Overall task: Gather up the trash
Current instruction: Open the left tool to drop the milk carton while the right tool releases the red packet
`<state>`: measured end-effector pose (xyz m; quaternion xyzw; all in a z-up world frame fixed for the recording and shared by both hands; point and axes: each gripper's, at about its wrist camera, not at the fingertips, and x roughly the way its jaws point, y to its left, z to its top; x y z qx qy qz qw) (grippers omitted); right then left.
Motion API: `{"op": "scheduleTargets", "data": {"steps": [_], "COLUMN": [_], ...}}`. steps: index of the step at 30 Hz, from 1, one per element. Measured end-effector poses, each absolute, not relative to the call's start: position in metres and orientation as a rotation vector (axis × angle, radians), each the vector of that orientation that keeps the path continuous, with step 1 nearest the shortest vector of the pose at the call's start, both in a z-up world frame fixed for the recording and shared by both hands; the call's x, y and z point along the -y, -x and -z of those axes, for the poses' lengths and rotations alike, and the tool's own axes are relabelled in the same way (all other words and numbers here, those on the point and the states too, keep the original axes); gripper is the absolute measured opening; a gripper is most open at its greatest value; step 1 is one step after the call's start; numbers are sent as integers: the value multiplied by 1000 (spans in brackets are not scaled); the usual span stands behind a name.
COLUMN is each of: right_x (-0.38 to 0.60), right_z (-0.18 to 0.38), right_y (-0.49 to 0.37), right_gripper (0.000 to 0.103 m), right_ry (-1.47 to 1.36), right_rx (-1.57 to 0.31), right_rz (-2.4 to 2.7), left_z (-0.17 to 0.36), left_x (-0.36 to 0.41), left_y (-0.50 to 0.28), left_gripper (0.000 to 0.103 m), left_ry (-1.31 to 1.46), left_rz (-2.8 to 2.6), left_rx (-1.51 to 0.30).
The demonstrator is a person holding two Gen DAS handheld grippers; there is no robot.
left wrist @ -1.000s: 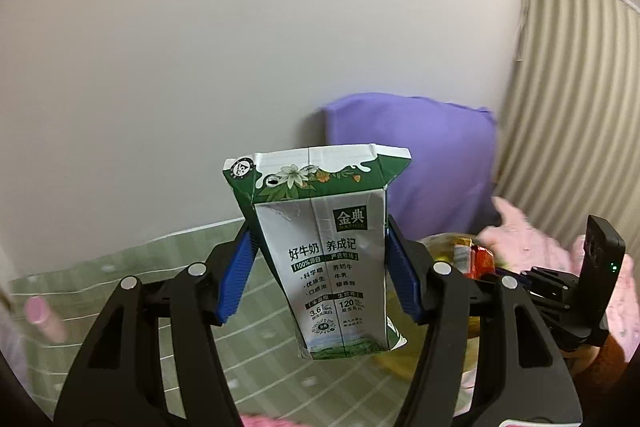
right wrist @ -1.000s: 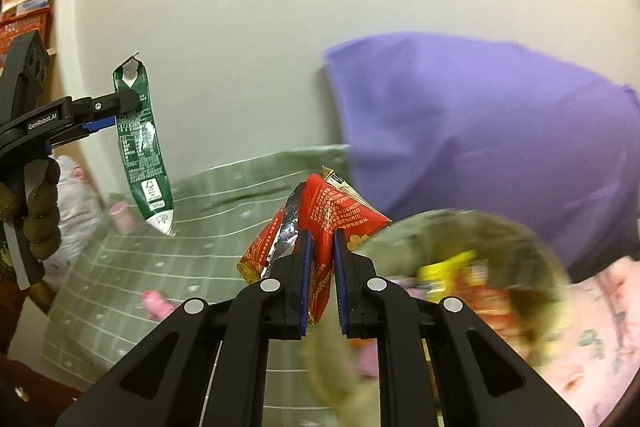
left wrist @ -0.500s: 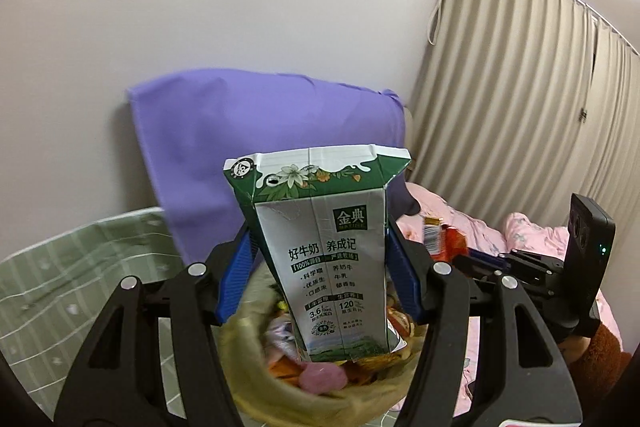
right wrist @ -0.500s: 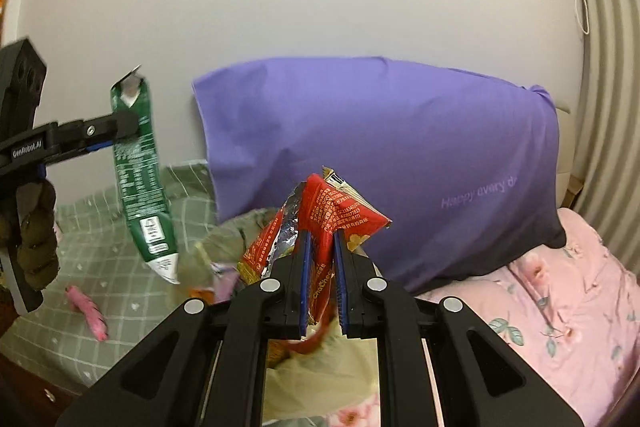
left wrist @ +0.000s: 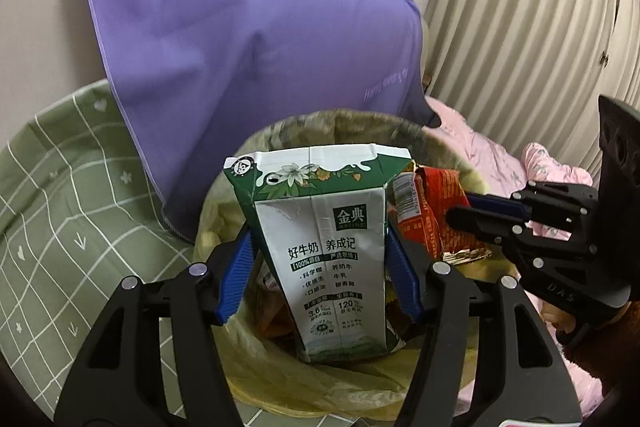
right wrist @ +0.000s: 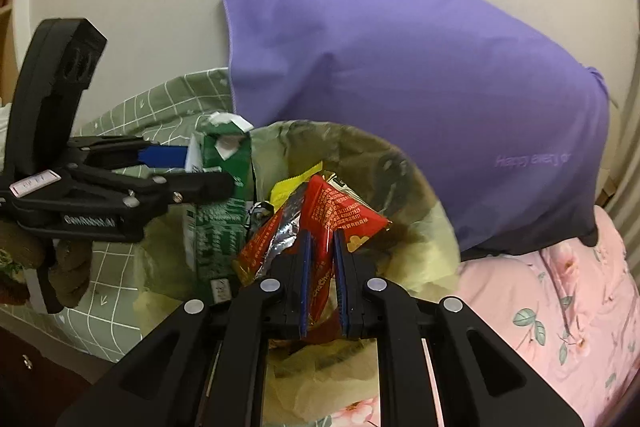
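Left tongs (left wrist: 320, 255) pinch the milk carton (left wrist: 324, 251) across its sides, upright, directly over the mouth of the bag-lined bin (left wrist: 352, 123). Right tongs (right wrist: 320, 259) are pressed nearly together on a red snack wrapper (right wrist: 336, 207), also above the bin, just right of the carton. The bin sits on the bed, near the purple pillow (left wrist: 256, 39), already holding litter. Recommended: lower each item inside the rim before spreading the tongs, release one at a time, and avoid catching the liner.
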<state>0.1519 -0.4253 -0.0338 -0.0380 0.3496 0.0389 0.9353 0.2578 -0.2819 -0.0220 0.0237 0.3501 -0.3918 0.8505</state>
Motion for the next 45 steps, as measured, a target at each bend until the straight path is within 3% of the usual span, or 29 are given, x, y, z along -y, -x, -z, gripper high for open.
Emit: {"op": "scheduleTargets", "data": {"steps": [19,41,45], "right_x": [462,455,448], "right_z": [40,39,41], "right_y": [-180,-146,-147], "right_gripper": [12,13,13], "right_ry": [-13,-65,-44], "right_rx": [-726,-724,-726], "right_rz": [-252,-111,-80], "left_z": [38,36,33], "left_x": [294,287,276], "left_y": [-240,-243,-240], "left_gripper": [57,57,62], "left_ry": [-71,9,53], "left_rz": [778,871,883], "left_rx": [-835,-866,-870]}}
